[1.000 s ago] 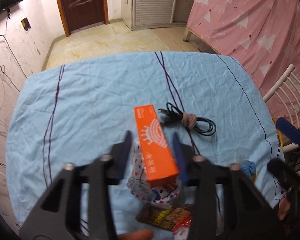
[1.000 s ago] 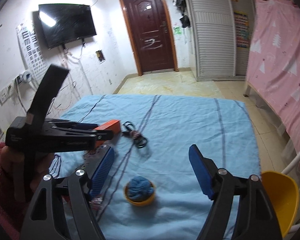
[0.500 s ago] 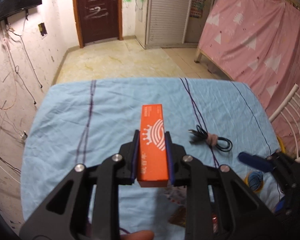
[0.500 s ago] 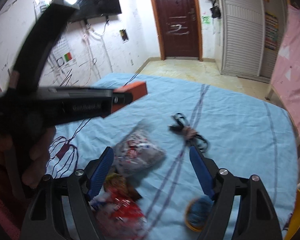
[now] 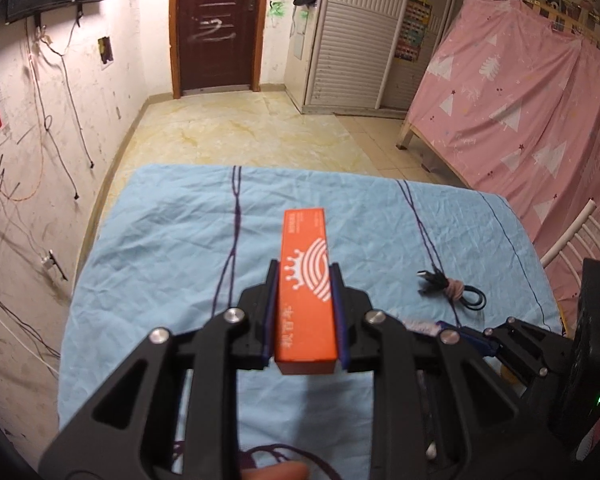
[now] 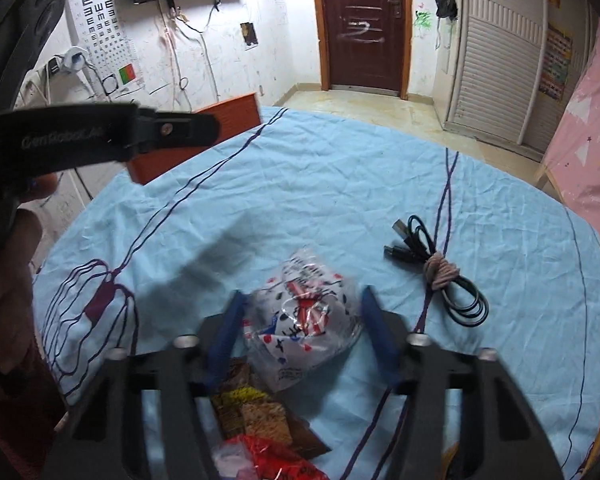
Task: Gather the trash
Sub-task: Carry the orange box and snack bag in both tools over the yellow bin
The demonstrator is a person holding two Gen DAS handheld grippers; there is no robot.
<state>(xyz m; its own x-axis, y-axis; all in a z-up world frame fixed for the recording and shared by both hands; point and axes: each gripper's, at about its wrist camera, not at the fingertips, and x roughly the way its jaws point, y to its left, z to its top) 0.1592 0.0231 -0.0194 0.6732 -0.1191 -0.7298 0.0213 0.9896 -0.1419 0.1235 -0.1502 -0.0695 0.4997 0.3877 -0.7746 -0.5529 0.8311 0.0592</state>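
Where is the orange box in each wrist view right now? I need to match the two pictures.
Left wrist: the orange box sits at picture centre, clamped between the left gripper pads, above the blue sheet.
Right wrist: the same box shows at upper left, partly hidden behind the left gripper's black finger.
Shared landmark: the coiled black cable on the sheet.

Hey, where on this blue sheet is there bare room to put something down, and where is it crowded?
Free: the far half of the sheet, between the far edge and the cable, and the left stretch beside the purple drawing. Crowded: the near middle, where the printed bag sits between the right tool's fingers, with snack wrappers just below and the cable to its right.
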